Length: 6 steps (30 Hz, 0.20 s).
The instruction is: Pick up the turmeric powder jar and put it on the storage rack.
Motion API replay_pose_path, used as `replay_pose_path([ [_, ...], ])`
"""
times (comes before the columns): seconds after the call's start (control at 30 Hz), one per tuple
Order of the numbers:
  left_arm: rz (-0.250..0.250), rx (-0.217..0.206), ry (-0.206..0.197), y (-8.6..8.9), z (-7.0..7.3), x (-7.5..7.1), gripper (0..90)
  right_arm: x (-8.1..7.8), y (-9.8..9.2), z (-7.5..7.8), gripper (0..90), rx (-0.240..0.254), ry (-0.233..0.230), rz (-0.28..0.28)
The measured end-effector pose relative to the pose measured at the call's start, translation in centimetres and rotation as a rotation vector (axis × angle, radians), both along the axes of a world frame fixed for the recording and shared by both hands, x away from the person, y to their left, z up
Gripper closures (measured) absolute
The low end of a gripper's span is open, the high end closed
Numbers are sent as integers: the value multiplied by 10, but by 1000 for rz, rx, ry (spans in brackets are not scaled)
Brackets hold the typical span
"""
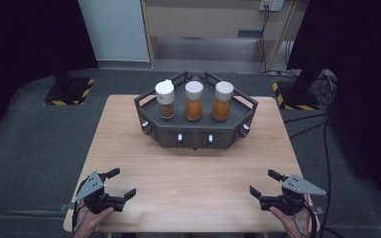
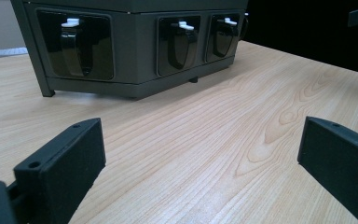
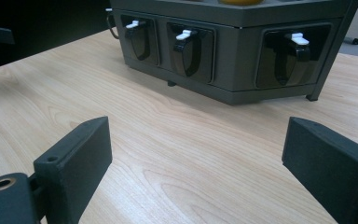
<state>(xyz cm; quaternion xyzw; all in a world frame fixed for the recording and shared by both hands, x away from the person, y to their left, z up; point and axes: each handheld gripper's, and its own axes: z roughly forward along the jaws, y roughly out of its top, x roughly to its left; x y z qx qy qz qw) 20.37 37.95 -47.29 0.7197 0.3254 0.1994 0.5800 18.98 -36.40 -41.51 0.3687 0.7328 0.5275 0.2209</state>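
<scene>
With both the left gripper [image 1: 119, 183] and the right gripper [image 1: 263, 182] spread wide and empty low over the pale wooden table [image 1: 193, 173], we should advance squarely toward the white-capped spice jars [image 1: 194, 100] in the dark grey rack [image 1: 196, 134], well ahead of our fingers.

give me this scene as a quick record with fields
surface: wooden table
rack: dark grey, angled, at the table's far middle
jars: three white-capped jars stand upright in the rack, left, middle, right
contents: brown in the left jar, orange in the other two
left gripper: open, near edge, holds nothing
right gripper: open, near edge, holds nothing
</scene>
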Motion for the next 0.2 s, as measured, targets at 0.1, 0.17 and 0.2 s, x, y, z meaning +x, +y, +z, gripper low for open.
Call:
replay_pose_path([
  [0.1, 0, 0, -1, 0, 0, 0, 0, 0, 0, -1, 78, 2, 0, -2],
  [0.17, 1, -3, 0, 0, 0, 0, 0, 0, -1, -1, 78, 5, -3, -2],
  [0.2, 2, -2, 1, 0, 0, 1, 0, 0, -2, -1, 78, 6, -2, -2],
])
